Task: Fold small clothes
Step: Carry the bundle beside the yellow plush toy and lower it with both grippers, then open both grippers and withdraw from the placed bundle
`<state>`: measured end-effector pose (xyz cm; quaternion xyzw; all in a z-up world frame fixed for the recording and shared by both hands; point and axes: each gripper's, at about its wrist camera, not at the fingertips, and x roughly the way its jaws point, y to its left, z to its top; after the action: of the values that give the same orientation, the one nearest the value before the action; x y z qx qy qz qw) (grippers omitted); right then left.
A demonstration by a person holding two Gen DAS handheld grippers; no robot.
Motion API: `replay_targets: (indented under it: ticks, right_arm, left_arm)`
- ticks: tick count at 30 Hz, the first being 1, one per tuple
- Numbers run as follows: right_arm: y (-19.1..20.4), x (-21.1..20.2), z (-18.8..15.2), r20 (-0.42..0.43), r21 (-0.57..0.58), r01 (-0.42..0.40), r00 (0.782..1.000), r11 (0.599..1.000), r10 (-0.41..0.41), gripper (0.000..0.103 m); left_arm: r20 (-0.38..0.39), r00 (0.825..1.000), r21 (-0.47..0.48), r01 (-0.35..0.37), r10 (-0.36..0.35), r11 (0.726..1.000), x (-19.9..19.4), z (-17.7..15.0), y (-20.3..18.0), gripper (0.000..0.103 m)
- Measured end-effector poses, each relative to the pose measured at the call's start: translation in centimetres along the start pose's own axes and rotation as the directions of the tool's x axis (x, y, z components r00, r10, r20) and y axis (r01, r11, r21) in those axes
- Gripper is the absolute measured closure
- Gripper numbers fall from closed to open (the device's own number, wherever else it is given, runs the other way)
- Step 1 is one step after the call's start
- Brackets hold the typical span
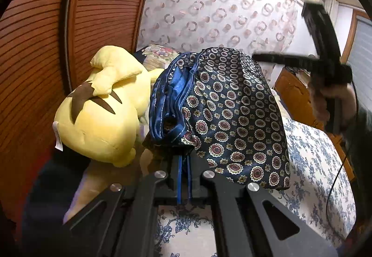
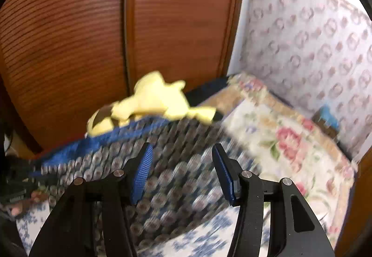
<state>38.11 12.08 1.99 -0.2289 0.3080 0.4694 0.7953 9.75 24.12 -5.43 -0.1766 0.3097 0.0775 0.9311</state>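
My left gripper (image 1: pixel 183 159) is shut on the patterned dark-blue satin shorts (image 1: pixel 232 105), pinching the bunched blue waistband edge and holding the garment up above the bed. In the right wrist view the shorts (image 2: pixel 176 173) spread, blurred, under and beyond my right gripper (image 2: pixel 181 171), which is open with its blue pads (image 2: pixel 143 173) apart and nothing between them. The right gripper (image 1: pixel 267 58) also shows in the left wrist view, raised at the upper right, apart from the cloth.
A yellow plush toy (image 1: pixel 102 117) lies beside the shorts against the wooden louvred wardrobe (image 1: pixel 46 47). The bed has a blue-floral sheet (image 1: pixel 320 164) and a floral pillow (image 2: pixel 290 140). A patterned headboard (image 1: pixel 220 12) stands behind.
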Motion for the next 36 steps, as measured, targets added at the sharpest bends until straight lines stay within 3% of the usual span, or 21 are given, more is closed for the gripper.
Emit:
replay_targets:
  ticks: [3,8,12,20,23,25,29,30,36]
  right_arm:
    - [0.4,1.7,-1.8,-0.037,0.027,-0.022,0.999,0.999,0.023,0.049]
    - [0.0,5.6,-4.4,-0.101,0.054,0.013,0.995,0.998,-0.008,0.049]
    - [0.1,4.0,-4.9,-0.068,0.093,0.020,0.998,0.996,-0.014,0.049]
    - [2.3,-3.7,-7.9,0.010,0.139,0.072,0.997,0.988,-0.074,0.049]
    - [3.0,-7.3,-9.6,0.037,0.175,0.105,0.993,0.979,-0.114,0.049]
    - [3.7,-9.4,-10.8,0.056,0.191,0.128,0.988,0.973,-0.141,0.048]
    - [4.4,-13.6,-13.5,0.084,0.235,0.168,0.978,0.957,-0.192,0.040]
    - [4.6,-14.5,-14.2,0.089,0.243,0.177,0.975,0.954,-0.203,0.039]
    - [5.3,-19.8,-17.9,0.126,0.287,0.213,0.958,0.934,-0.258,0.036]
  left_arm:
    - [-0.005,1.000,0.007,-0.015,0.015,1.000,0.1,0.1,-0.1,0.102]
    - [-0.006,0.998,0.033,-0.054,0.055,0.998,-0.1,0.3,-0.7,0.102]
    - [-0.005,0.996,0.071,-0.084,0.085,0.994,-0.7,0.4,-1.4,0.099]
    - [0.042,0.996,0.128,-0.086,0.081,0.988,-3.6,-0.1,-3.4,0.092]
    - [0.060,0.997,0.146,-0.066,0.057,0.987,-4.7,-0.5,-4.5,0.082]
    - [0.065,0.997,0.165,-0.043,0.032,0.985,-5.3,-0.9,-5.6,0.069]
    - [0.065,0.998,0.199,0.001,-0.014,0.980,-6.3,-1.6,-7.6,0.057]
    - [0.068,0.997,0.205,0.009,-0.023,0.979,-6.6,-1.8,-8.1,0.049]
    - [0.080,0.995,0.260,0.042,-0.065,0.965,-7.7,-2.8,-11.7,0.045]
